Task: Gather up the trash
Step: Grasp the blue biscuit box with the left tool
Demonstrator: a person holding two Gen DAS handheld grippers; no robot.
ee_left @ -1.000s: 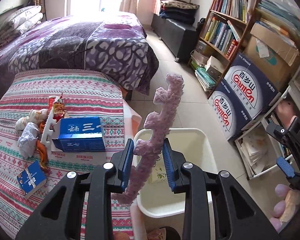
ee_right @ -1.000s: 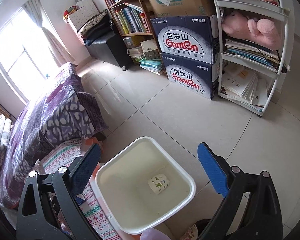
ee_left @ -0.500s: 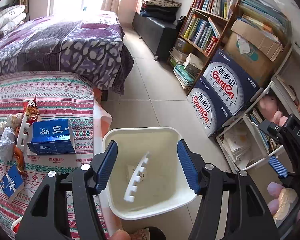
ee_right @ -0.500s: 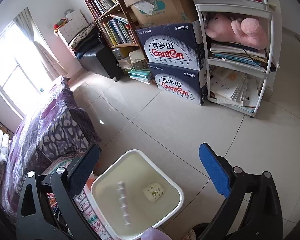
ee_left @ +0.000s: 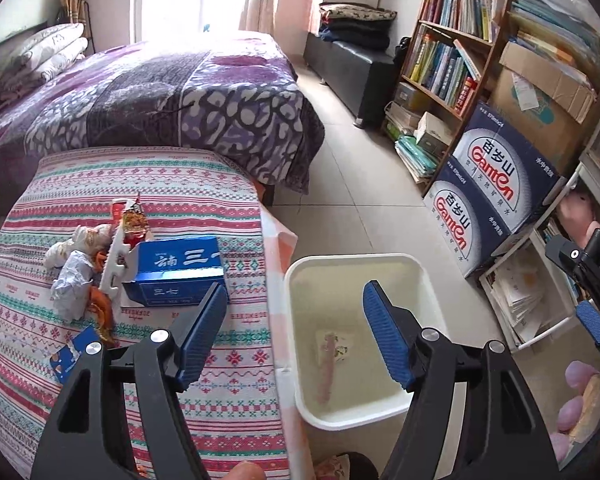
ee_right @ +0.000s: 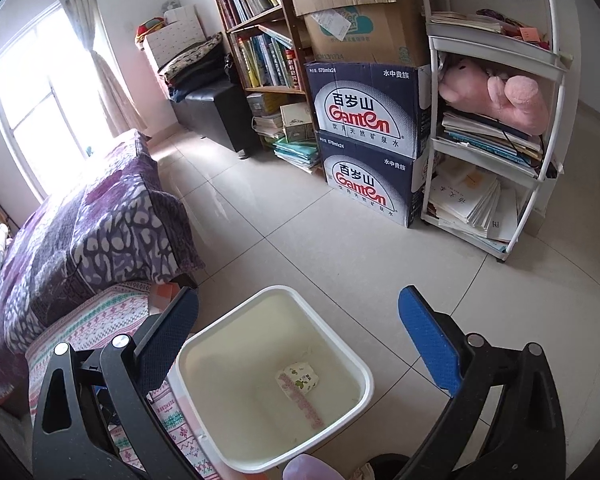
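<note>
Trash sits in two places around the square white plastic bin [ee_left: 428, 312], which stands on the tiled floor just beside the table. Nearest you, your left gripper [ee_left: 296, 336] hangs over the bin's table-side rim with its blue-padded jaws opening and nothing between them. Your right gripper [ee_right: 298, 344] hovers above the bin too, its jaws spread wide and empty.

Inside the bin, on its floor, lie a long pink foam strip [ee_left: 326, 364] and a small white printed paper scrap [ee_left: 342, 350]; the strip lies partly across the scrap. The right wrist view looks straight down into the bin and shows both pieces [ee_right: 302, 400] [ee_right: 298, 376] more clearly than the left one does.

Only the left wrist view shows what waits beside the bin on the striped red, green and white tablecloth [ee_left: 236, 200]: a blue cardboard box with white characters [ee_left: 178, 272], a white notched foam strip [ee_left: 114, 268] touching the box on the side away from the bin, crumpled silver foil [ee_left: 72, 288], a red snack wrapper [ee_left: 134, 222], and a small blue packet [ee_left: 74, 352].

Beyond the bin, both views show a bed under a purple patterned cover [ee_left: 160, 96] and two stacked dark blue water cartons [ee_right: 366, 140]. Only the right view shows the pink plush toy [ee_right: 496, 98] in full on a white shelf rack [ee_right: 552, 64].
</note>
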